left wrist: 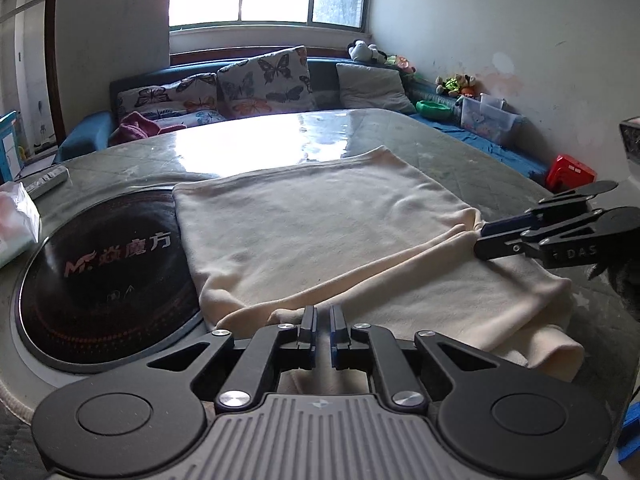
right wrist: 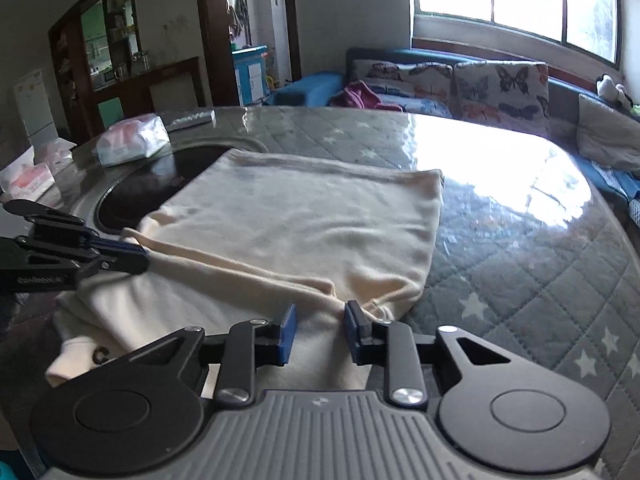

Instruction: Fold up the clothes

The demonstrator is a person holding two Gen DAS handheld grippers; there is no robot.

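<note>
With the left claw (left wrist: 323,318) pinching the cloth's (left wrist: 320,224) fold and the right claw (right wrist: 319,330) gaping beside it, the fold is risking slipping crooked.

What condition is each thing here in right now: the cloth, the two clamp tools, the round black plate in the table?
Cream garment: lying flat on the table, near edge folded over.
Left gripper: jaws nearly shut, pinching the garment's near fold.
Right gripper: jaws open, straddling a bunched fold without clamping it.
Round black cooktop: set into the table, partly covered by the garment.
Tissue pack: lying on the table; whether opened, cannot tell.
</note>
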